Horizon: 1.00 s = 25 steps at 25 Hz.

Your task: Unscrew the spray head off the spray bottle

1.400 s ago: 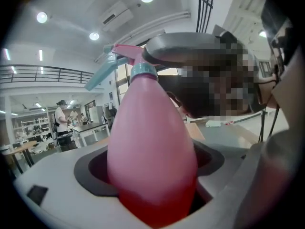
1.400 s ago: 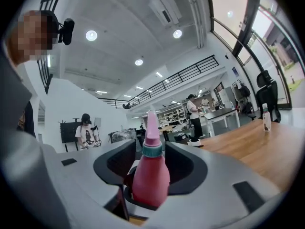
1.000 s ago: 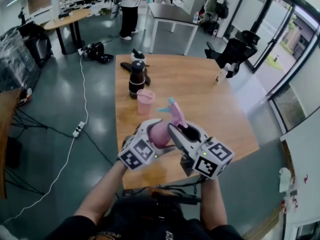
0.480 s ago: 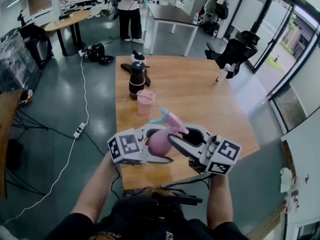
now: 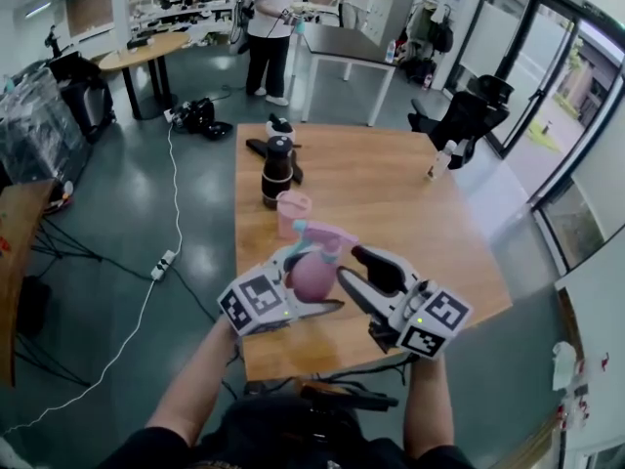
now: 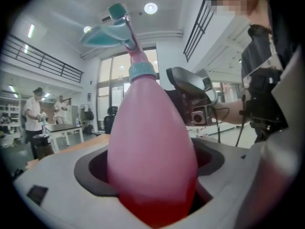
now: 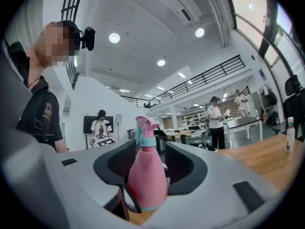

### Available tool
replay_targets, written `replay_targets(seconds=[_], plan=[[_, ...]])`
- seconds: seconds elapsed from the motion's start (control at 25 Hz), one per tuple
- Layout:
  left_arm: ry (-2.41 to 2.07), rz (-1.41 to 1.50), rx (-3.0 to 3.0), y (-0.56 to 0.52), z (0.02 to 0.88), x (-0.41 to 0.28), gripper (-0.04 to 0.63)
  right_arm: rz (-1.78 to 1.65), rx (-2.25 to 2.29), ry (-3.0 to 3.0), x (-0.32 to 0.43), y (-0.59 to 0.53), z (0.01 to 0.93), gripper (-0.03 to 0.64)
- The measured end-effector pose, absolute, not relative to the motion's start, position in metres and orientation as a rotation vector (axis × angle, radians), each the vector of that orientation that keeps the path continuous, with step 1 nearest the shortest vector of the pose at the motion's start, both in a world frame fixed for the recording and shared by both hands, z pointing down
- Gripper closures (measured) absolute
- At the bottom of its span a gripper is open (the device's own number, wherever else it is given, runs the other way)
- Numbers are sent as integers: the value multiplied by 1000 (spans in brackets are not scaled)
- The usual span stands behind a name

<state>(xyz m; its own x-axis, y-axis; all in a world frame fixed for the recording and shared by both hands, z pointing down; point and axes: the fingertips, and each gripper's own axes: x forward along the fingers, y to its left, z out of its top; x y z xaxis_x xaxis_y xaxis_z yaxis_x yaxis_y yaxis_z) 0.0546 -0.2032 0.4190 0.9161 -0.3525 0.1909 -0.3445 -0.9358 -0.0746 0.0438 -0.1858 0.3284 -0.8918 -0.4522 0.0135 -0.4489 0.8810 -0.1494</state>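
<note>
Wooden table: the work takes place in the air above its near part, and no task item rests on the top.

Left gripper: it reaches in from the lower left on the left forearm and is aimed slightly downward. Its jaws are clamped on the rounded belly of the bottle and carry its whole weight.

Right gripper: it comes in from the lower right on the right forearm and is held about level. Its jaws have just been opening and now stand wide. In the right gripper view the bottle stands in the gap between them, but neither pad touches it.

Spray bottle: pink, held head uppermost between the two grippers.

Spray head: the teal trigger and nozzle are still seated on the neck.

Collar: a teal ring joining the head to the body.

Step in hand, as judged: a release between turns, or the approach to a first grip, with the unscrewing unfinished. The next move calls for the right jaws to close on the head or collar. They must then twist it while the left gripper keeps the body from turning with it.
</note>
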Motion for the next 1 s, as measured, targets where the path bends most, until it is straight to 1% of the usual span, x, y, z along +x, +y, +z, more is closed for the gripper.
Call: replay_targets(seconds=[0.2,0.48,0.56,0.64,0.76,1.0], plan=[[854,-425,-2948,-229,430,41,152,-311,-834,2989,35,-189,335,430],[989,-560,-2847,-234,443,42,152,-316,-1054,2966,28,-210,337,430],[972,-582,-2829,-231,447,45,152,-273,-1093,3001,26,-211,341,430],[948,-592,-2834,-228,449,48,152,-225,-1123,3024,26,-213,344,473],[880,-584,-2886,-223,451,50,152,-214,-1074,3053,26,-212,346,477],[545,-455,-3058,-196,442,61,152,-307,-771,3076,28,-198,342,479]])
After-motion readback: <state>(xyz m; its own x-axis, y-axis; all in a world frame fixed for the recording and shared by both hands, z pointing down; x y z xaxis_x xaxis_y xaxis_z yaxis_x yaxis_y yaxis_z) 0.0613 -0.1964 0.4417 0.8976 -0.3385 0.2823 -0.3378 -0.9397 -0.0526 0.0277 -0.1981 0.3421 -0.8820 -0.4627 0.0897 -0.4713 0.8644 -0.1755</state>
